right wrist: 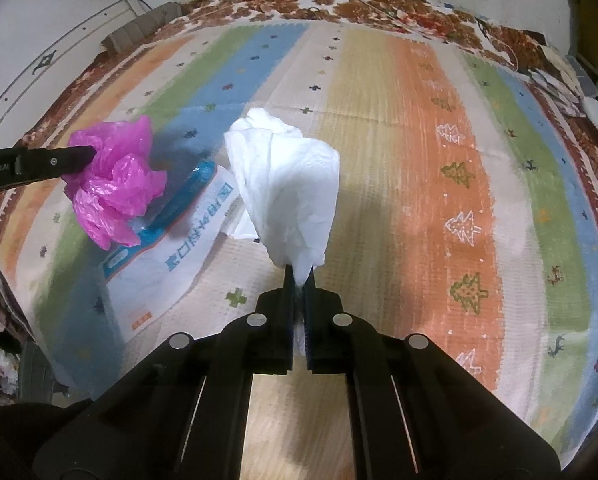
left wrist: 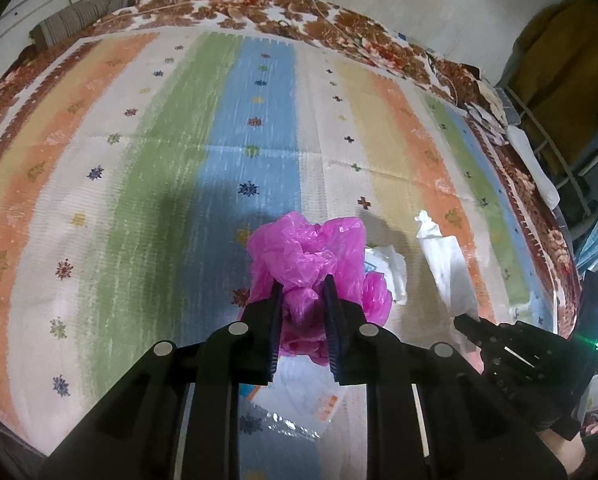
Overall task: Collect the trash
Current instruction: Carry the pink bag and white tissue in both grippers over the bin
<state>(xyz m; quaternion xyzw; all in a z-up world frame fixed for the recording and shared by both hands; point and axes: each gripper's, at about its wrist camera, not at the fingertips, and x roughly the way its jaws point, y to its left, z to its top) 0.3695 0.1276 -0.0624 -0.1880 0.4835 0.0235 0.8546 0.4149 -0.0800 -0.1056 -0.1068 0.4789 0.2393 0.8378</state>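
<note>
The left tongs (left wrist: 302,288) are clenched on a crumpled pink plastic bag (left wrist: 307,256). The bag bulges out above and beside the two fingers (left wrist: 273,320), and its lower part hangs between them. It is lifted clear of the striped bed cover (left wrist: 139,140). In the right wrist view the same bag (right wrist: 115,184) is seen from the side, at the left edge of the picture, with the left tongs (right wrist: 81,160) coming in from the left and biting into it.

To the right of it, the right tongs (right wrist: 298,276) are closed tight on the lower end of a white tissue (right wrist: 287,184). The tissue stands up from the tips and spreads wide above them, so it is held off the cover. In the left wrist view the tissue (left wrist: 445,256) shows at the right, with the right tongs (left wrist: 465,326) below it.

Under the pink bag lies a flat white and blue printed wrapper (right wrist: 171,248), resting on the cover. The right wrist view shows its blue edge and the printed characters clearly. In the left wrist view only a part of the wrapper (left wrist: 311,392) is seen below the fingers, partly hidden by the bag, and another white piece (left wrist: 391,268) shows just right of the bag; I cannot tell if it touches the wrapper.

The left wrist view alone shows a grey rolled thing (left wrist: 79,16) at the far left corner of the bed and a yellow cloth (left wrist: 559,64) over a frame at the right.
</note>
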